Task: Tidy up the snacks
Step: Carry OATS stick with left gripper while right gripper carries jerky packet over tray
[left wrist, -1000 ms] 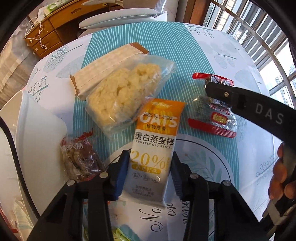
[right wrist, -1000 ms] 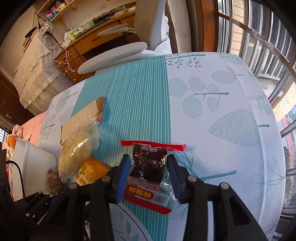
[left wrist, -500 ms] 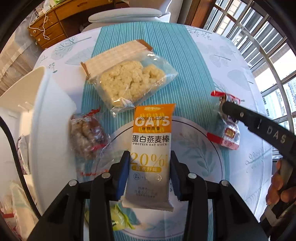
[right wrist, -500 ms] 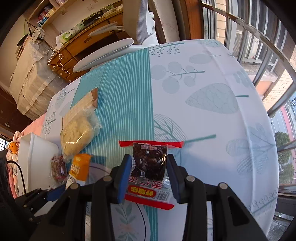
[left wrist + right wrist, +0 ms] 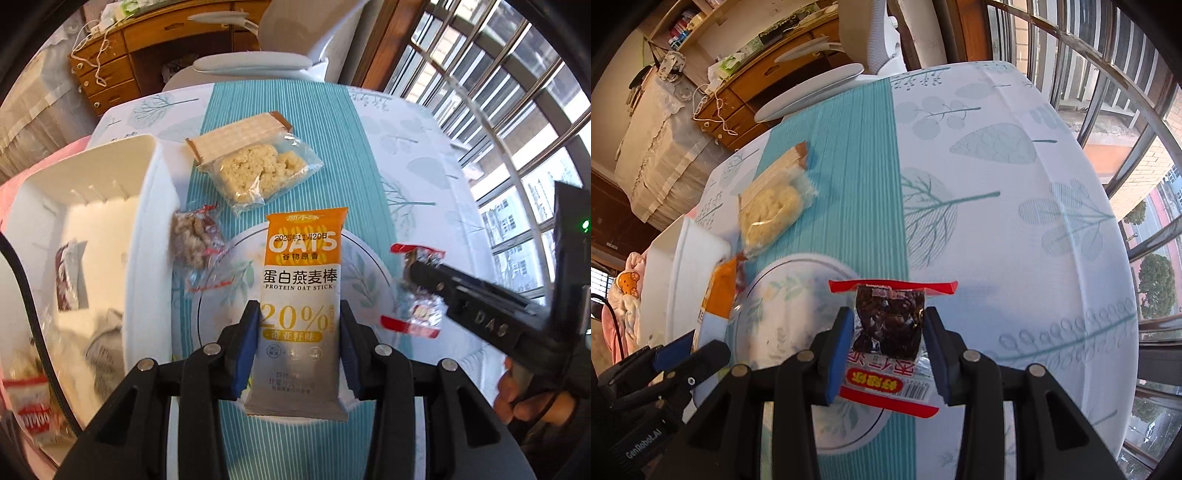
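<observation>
My left gripper (image 5: pixel 298 347) is shut on an orange-and-white protein oat stick pack (image 5: pixel 301 280) and holds it above the table. My right gripper (image 5: pixel 888 354) is shut on a red-edged pack of dark dried fruit (image 5: pixel 888 325), also lifted; it shows in the left wrist view (image 5: pixel 417 291) too. On the teal striped runner lie a clear bag of pale puffed-rice cake (image 5: pixel 255 173) and a small walnut-snack packet (image 5: pixel 194 240). A white bin (image 5: pixel 110 206) stands at the left with several packets inside.
The round table wears a leaf-print cloth (image 5: pixel 1015 206). A white chair (image 5: pixel 258 62) and a wooden desk (image 5: pixel 122 55) stand behind it. Barred windows (image 5: pixel 517 110) run along the right. The table edge falls away at the right.
Both grippers have risen and pulled back with their packs, so the table looks farther away. The white bin has come more fully into the left wrist view.
</observation>
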The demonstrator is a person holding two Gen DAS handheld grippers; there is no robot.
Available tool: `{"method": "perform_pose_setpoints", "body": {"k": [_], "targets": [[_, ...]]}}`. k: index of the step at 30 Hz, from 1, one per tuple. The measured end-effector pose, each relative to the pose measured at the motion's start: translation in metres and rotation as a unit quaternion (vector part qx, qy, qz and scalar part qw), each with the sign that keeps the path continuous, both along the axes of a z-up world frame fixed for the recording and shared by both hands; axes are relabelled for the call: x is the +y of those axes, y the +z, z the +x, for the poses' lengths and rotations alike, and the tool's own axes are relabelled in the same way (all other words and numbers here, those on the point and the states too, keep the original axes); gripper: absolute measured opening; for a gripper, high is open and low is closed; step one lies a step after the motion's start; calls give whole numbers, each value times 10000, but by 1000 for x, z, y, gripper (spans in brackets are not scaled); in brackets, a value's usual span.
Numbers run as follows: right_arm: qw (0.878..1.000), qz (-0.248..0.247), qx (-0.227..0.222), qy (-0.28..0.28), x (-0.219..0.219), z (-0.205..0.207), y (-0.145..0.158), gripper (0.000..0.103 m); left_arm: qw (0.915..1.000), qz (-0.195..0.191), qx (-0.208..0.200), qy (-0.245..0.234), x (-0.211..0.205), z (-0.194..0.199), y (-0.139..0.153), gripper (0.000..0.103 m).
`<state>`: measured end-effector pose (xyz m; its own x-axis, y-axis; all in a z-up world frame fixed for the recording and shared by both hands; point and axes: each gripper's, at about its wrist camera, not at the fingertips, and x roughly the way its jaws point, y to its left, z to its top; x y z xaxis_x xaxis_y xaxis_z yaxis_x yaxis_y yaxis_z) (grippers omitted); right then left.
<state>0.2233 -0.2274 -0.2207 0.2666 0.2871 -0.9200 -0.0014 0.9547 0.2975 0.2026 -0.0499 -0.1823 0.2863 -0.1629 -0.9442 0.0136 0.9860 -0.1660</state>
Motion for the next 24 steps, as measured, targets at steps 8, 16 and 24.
{"method": "perform_pose_setpoints", "body": {"k": [8, 16, 24], "targets": [[9996, 246, -71, 140, 19, -35, 26, 39, 9984, -344, -400, 185, 28, -43, 36, 39], [9988, 323, -199, 306, 50, -61, 52, 39, 9950, -499, -729, 462, 74, -70, 61, 39], [9980, 415, -273, 379, 88, -83, 71, 39, 9930, -538, -923, 501, 123, -86, 79, 39]]}}
